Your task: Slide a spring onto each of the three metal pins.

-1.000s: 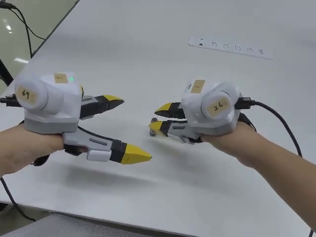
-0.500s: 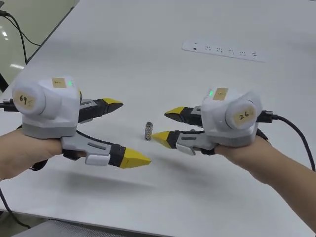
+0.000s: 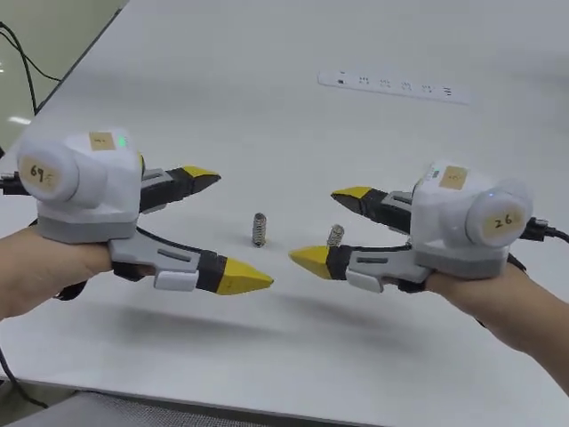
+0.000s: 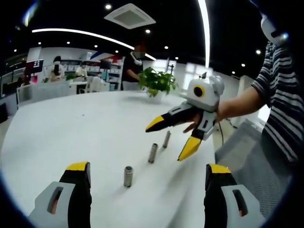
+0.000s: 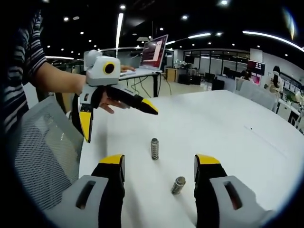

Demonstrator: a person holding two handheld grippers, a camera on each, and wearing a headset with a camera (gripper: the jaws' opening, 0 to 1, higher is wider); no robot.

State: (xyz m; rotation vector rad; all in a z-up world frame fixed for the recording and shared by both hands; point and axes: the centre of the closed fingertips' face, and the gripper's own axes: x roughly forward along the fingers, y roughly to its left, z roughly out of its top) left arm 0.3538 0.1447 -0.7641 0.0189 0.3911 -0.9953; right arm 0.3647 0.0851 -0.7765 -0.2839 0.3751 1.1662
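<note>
Apparently, progress: three springs (image 4: 153,153) stand mid-frame on the counter (image 3: 267,89); likely finished.
Left tool (image 3: 242,230): jaws apart.
Right tool (image 3: 315,224): jaws apart.

Left gripper (image 3: 244,231): white and grey housing, black jaws, yellow tips, tan round label. Right gripper (image 3: 313,224): identical colour scheme. Spring (image 3: 260,229) and second spring (image 3: 335,235): metallic grey. Table (image 3: 267,89): plain white. Power strip (image 3: 394,87): white. Sleeve (image 4: 280,95): dark and light stripes. Plant (image 4: 156,81): green.
</note>
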